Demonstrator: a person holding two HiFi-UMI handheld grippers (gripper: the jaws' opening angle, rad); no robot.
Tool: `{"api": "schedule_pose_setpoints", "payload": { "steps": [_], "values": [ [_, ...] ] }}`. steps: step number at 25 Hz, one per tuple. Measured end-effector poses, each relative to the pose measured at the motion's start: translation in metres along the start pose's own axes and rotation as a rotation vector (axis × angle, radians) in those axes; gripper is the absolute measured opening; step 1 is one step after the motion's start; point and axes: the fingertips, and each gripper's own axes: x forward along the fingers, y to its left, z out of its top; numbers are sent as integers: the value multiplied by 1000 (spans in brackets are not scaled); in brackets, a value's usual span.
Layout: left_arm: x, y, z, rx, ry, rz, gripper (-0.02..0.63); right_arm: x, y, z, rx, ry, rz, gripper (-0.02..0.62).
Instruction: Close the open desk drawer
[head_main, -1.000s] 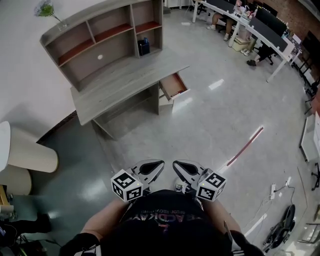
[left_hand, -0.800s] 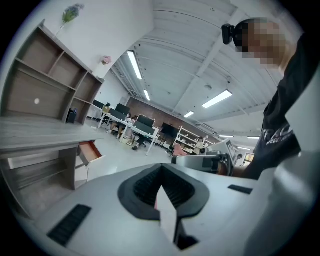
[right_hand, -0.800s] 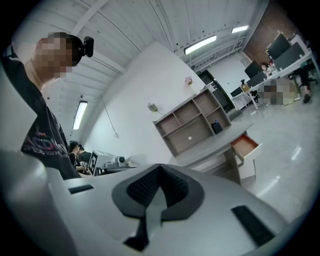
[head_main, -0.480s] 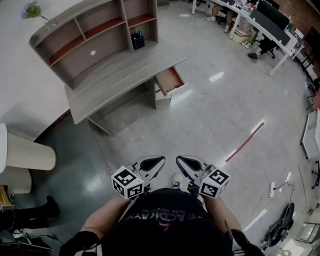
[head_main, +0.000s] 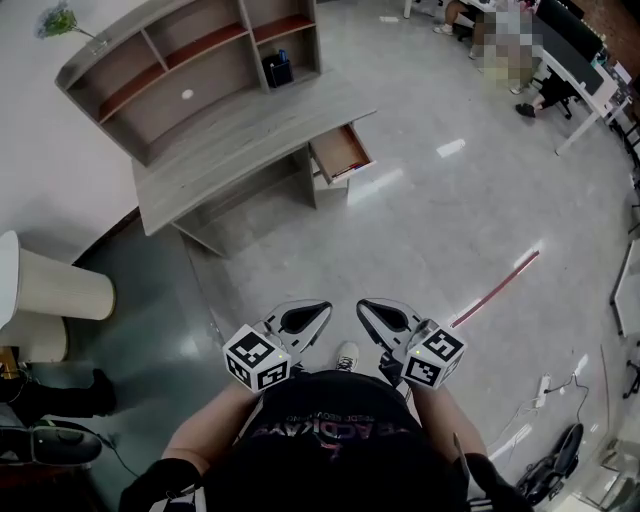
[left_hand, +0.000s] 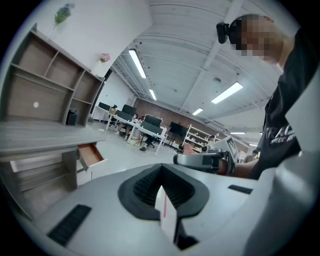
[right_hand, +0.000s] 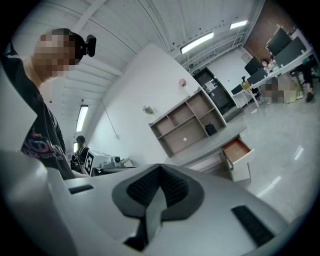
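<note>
**Both tools shut and empty, drawer standing open far ahead**

The person holds the left tool (head_main: 318, 312) and the right tool (head_main: 368, 310) side by side, close in front of the torso, with bent forearms drawn in at the waist. Both point forward over the floor (head_main: 430, 230), tips slightly towards each other, and their marker cubes sit on the outer sides. Each tool's jaws are pressed together with nothing between them.

The drawer (head_main: 340, 150) hangs pulled out from the right end of the table (head_main: 230, 150), under the top, well apart from both tools. Its reddish-brown inside faces up. Its long axis runs out from the table's front, open end towards the person's side of the floor. A shelf unit (head_main: 190, 60) stands on the table.
</note>
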Motion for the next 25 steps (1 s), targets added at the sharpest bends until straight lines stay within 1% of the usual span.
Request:
{"api": "schedule_pose_setpoints", "payload": {
  "steps": [3,5,11,15,19,22,25],
  "values": [
    [13,0,4,58,0,44,11,-10,-14,7,-2,4,15,17],
    [22,2,5,82,1,69,11,-16,-23,10,-10,10,25,17],
    [37,7,8,79,19,97,11,-22,-44,24,2,-10,28,17],
    [53,10,16,70,22,96,11,-22,-57,31,15,-21,23,16],
    [63,16,24,97,7,62,11,-14,-71,36,24,-21,5,16],
    [69,34,29,103,10,57,11,-2,-82,46,21,-23,-10,17],
    [78,59,36,91,4,58,11,11,-96,56,6,-20,-32,17]
  ]
}}
